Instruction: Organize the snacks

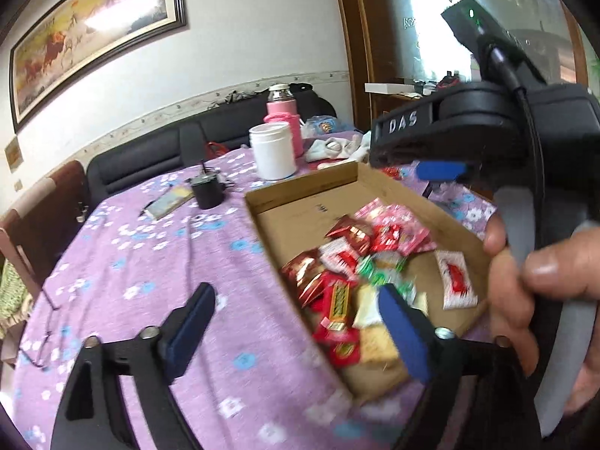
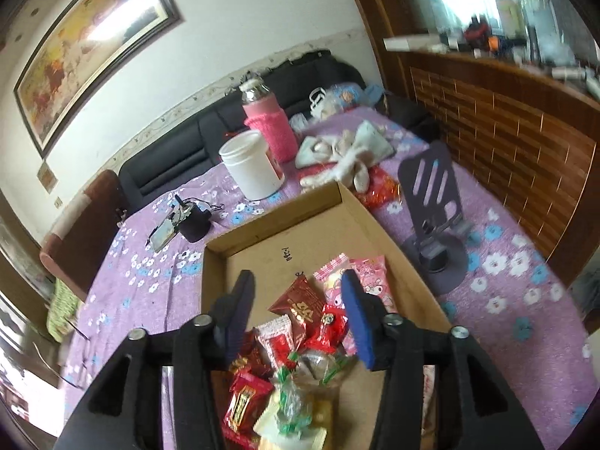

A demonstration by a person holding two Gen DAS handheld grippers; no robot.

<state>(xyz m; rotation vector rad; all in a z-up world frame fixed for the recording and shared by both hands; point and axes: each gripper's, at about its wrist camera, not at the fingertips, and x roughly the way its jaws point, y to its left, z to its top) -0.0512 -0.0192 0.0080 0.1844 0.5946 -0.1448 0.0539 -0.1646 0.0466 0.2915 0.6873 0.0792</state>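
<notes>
Seeing both grippers over cardboard box point(image 2: 360, 202) on purple tablecloth point(image 1: 157, 262). Left gripper point(image 1: 296, 311) jaws wide apart, empty. Right gripper point(image 2: 296, 292) jaws apart, empty. Snacks point(image 2: 300, 322) piled inside box, we note.

1. The letters "DAS" stand in pale capitals on the black body of the right gripper point(image 1: 442, 170), at centre right of the left wrist view.
2. A short handwritten mark sits on the cardboard box point(image 2: 262, 247) floor, too small to read.
3. Print on the snack packets point(image 2: 300, 307) is blurred.
</notes>
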